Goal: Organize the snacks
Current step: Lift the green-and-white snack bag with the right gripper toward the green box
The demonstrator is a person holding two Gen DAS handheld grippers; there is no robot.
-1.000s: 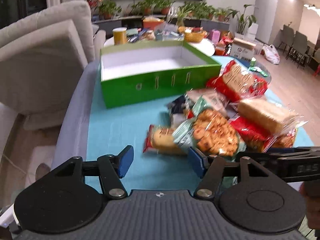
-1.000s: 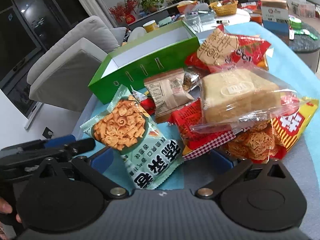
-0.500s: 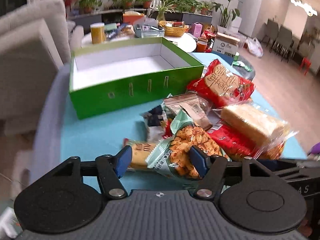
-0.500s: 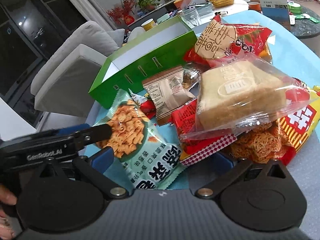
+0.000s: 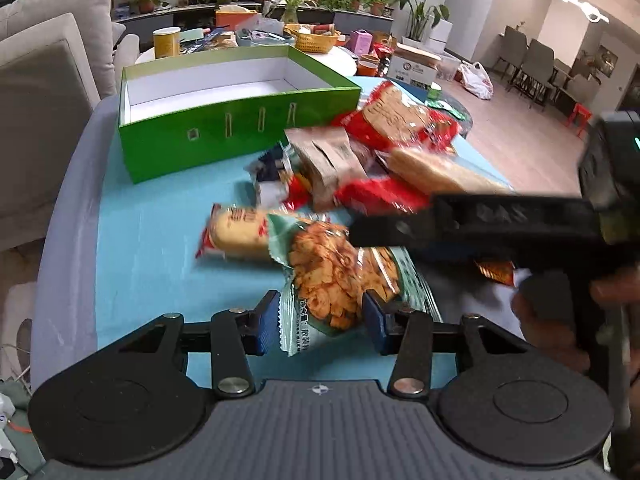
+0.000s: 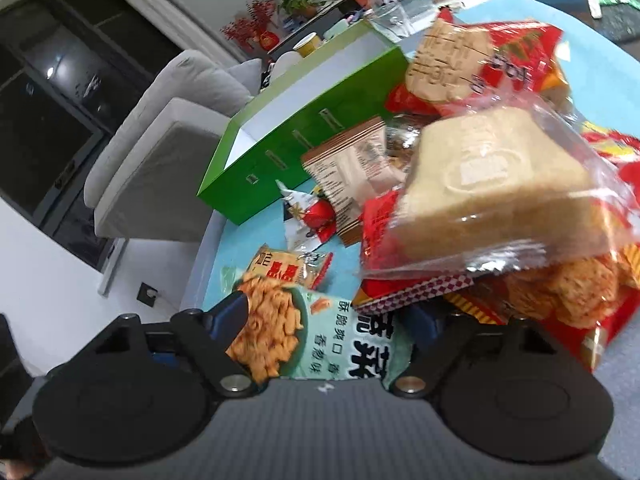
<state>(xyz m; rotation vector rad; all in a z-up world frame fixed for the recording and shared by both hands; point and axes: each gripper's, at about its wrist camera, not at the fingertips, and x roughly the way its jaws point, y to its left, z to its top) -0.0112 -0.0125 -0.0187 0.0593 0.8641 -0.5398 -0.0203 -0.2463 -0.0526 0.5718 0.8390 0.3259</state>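
Partly blurred: green snack bag [image 5: 340,276], pile [image 5: 384,160].

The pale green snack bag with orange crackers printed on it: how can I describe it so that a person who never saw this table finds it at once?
Start at the big green box on the light blue tablecloth, then come toward the near edge, past the snack pile. The pale green bag lies in front, beside a small yellow and red packet, between the blue fingers of the left claw. Its neighbours are red, brown or clear.
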